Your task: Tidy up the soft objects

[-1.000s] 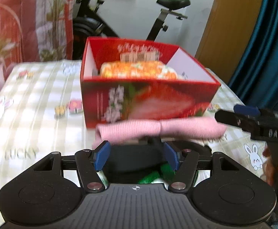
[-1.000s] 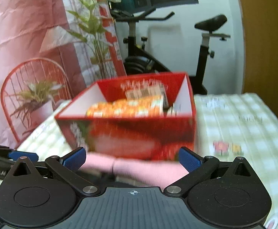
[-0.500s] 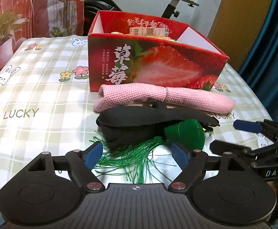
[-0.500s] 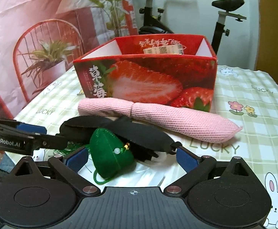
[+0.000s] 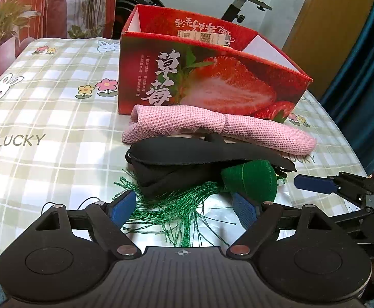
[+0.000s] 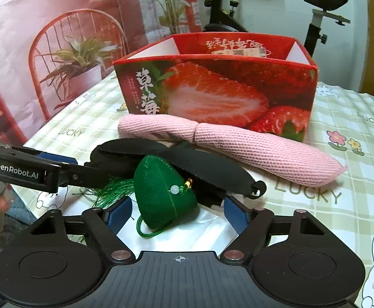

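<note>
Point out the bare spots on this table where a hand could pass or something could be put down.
Bare cloth lies left of the strawberry box and pink pouch, around the LUCKY print. More lies right of the pouch, by the flower print. It is crowded in front of the box: pouch, black eye mask and green sachet are stacked together.

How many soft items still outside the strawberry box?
3. Pink knitted pouch lies against the red strawberry-print cardboard box; black fabric eye mask lies just in front; green felt tasselled sachet sits nearest, between the right gripper's open fingers. Box contents hidden.
</note>
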Available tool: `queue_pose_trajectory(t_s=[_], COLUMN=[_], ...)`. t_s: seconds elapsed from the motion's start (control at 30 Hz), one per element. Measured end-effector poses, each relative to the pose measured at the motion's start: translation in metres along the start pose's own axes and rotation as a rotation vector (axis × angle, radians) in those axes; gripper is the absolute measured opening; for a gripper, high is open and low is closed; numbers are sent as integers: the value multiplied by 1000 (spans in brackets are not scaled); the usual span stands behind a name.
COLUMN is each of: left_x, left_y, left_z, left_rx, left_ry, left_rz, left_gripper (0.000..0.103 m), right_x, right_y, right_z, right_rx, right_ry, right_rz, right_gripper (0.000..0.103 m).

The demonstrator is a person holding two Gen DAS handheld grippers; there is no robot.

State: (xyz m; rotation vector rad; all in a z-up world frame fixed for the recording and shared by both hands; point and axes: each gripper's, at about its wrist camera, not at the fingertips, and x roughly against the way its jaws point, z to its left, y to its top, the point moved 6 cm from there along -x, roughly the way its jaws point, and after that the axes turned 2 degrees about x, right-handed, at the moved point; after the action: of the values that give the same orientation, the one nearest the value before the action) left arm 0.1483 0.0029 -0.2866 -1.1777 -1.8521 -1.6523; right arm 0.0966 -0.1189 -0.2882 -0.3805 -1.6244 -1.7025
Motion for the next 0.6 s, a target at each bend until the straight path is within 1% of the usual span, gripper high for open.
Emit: queue_pose_trajectory(t_s=[0.23, 0.3, 0.37, 0.4, 0.47, 0.5, 0.6], left_x=[-2, -2, -2, -2, -2, -2, -3], left_y=[-1, -1, 0, 0, 0, 0, 1], left_z=[-2, -1, -1, -1, -2, -3, -5], left_rx=[-5, -2, -1, -1, -2, -6, -13], left_ry=[-9, -12, -16, -20, -28, -31, -44], left_rz=[6, 7, 5, 4, 5, 5, 5], left_gripper=[80, 79, 77, 75, 70, 69, 64], right_x=[-1, -1, -1, -2, -2, -2, -2], right_y=[-1, -1, -1, -1, -1, -1, -1], right_z=[-2, -2, -1, -1, 0, 1, 3], right_rx=[-8, -8, -4, -3, 5, 9, 15], right_ry=[3, 4, 10, 12, 19, 22, 28], right_rz=[2, 3, 5, 5, 7, 6, 4], right_gripper=[66, 62, 59, 56, 52, 50, 46])
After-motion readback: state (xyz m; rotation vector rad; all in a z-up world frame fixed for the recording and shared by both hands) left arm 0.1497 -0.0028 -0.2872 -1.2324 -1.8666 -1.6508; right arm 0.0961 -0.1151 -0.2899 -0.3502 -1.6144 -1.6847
